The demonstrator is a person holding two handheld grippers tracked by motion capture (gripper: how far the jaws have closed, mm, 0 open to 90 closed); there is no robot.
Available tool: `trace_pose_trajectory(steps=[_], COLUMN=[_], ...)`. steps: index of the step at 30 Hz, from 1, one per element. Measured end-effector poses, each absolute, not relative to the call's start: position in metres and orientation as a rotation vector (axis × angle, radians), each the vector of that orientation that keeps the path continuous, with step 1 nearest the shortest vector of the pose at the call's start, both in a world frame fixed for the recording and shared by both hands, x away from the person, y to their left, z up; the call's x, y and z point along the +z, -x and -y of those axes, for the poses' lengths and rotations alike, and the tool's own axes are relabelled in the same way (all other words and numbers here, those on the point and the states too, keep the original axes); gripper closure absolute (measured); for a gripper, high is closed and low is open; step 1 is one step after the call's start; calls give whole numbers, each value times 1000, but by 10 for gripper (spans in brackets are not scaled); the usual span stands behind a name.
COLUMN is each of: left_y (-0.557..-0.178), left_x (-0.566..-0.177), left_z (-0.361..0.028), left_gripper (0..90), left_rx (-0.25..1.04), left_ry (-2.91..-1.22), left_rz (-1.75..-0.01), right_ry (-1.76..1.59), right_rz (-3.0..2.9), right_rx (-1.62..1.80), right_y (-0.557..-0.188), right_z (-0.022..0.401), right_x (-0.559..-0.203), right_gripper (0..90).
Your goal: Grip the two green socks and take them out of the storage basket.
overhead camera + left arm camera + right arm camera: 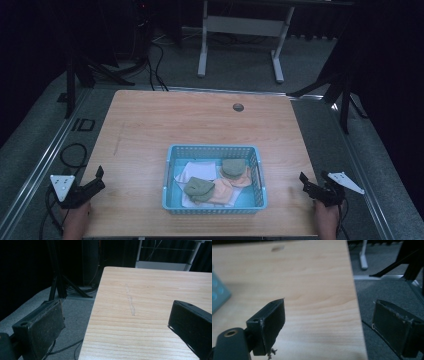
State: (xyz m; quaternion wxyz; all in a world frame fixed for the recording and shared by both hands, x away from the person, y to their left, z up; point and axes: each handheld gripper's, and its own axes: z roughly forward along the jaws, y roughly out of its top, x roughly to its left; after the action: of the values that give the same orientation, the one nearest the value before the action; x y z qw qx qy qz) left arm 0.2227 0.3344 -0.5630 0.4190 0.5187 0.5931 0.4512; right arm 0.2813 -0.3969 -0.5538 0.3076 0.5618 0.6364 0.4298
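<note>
High view: blue basket sits mid-table near the front edge, holding folded cloths, reachable by either side. Left gripper and right gripper rest at opposite table edges, jaws apart, empty, seemingly poised to start.

The high view is dim, with a bluish cast; the room toward 12 o'clock and both sides falls into near black. Only the pale wooden table top catches soft, even light, without glare. The light blue plastic basket throws a faint shadow. In the right gripper view the near black jaws and the table top are blurred; the left gripper view is sharper.
</note>
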Motion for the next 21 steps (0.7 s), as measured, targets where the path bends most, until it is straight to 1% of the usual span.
trace_pose_trajectory(steps=[5, 10, 12, 13, 21], left_y=[-223, -223, -223, -223, -223], left_x=[-563, -563, -563, -563, -563], left_z=[-336, -338, -339, -339, -339], left_gripper=[5, 5, 5, 5, 5], left_rx=[1115, 1102, 1095, 1091, 1081], left_ry=[-1284, -1279, -1278, -1276, -1281], left_rz=[-1500, -1508, -1507, -1506, -1503], right_ry=[-1473, -1504, -1477, -1443, -1352], right_rz=[-1727, -1841, -1921, -1972, -2213], right_rx=[1142, 1171, 1169, 1178, 1180], right_y=[-282, -288, -289, -289, -289], right_z=[397, 407, 410, 413, 416], right_x=[-553, -551, -549, -549, -549], right_gripper=[111, 111, 112, 129, 129])
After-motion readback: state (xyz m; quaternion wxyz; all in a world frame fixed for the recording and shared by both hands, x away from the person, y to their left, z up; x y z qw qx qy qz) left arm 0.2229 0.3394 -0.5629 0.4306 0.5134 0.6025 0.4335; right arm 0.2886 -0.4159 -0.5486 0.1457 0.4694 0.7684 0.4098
